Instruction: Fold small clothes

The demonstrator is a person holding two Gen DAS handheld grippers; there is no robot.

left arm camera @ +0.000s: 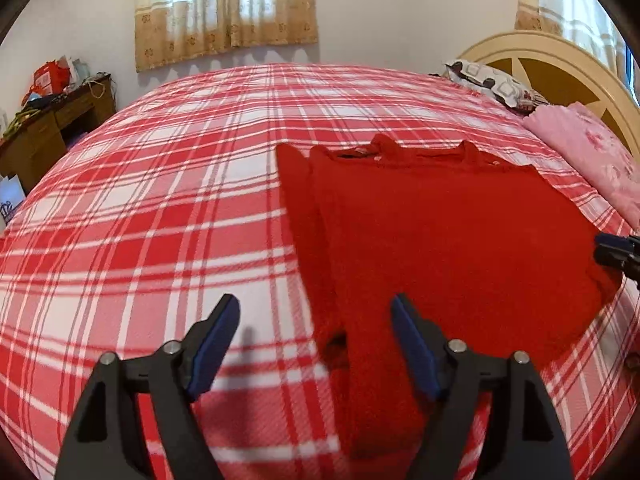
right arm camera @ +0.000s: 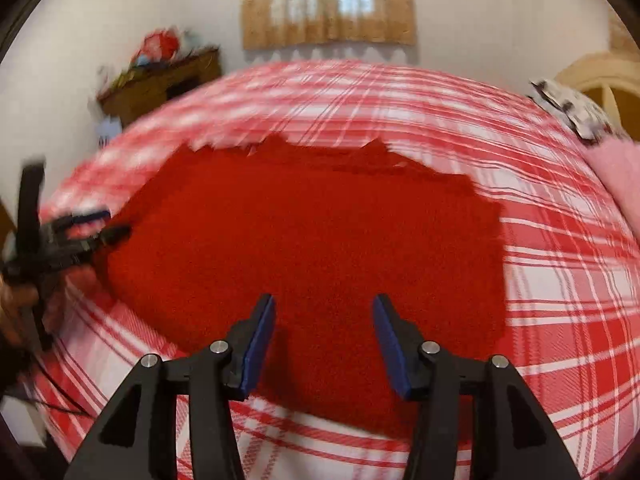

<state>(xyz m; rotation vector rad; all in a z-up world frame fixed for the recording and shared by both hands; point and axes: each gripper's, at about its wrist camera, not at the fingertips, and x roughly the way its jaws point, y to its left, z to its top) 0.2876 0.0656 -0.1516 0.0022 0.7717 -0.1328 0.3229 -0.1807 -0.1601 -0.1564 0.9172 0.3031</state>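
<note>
A: Covering most of both views was the bed point(left arm camera: 140, 200), spread with a red and white plaid sheet, and on it lay the red sweater point(left arm camera: 440, 232), flat, filling the centre right of the left wrist view and the middle of the right wrist view point(right arm camera: 312, 232).

B: And around it?

A: A cream headboard point(left arm camera: 560, 68) stood at the upper right, with a pink blanket point(left arm camera: 592, 160) and a patterned pillow point(left arm camera: 488, 80) below it. A cluttered wooden worktop point(left arm camera: 52, 120) sat at the upper left, and a beige curtain point(left arm camera: 224, 12) hung at the top.

B: What of the fingers?

A: The left gripper point(left arm camera: 316, 344) hung at the bottom of its frame with its fingers point(left arm camera: 216, 344) spread wide, one over the plaid, the other over the sweater's lower left edge, holding nothing. The right gripper point(right arm camera: 324, 344) was likewise spread, above the sweater's near hem. Each showed small at the other frame's edge: the right one at the far right point(left arm camera: 618, 250), the left one blurred at the far left point(right arm camera: 84, 228).
</note>
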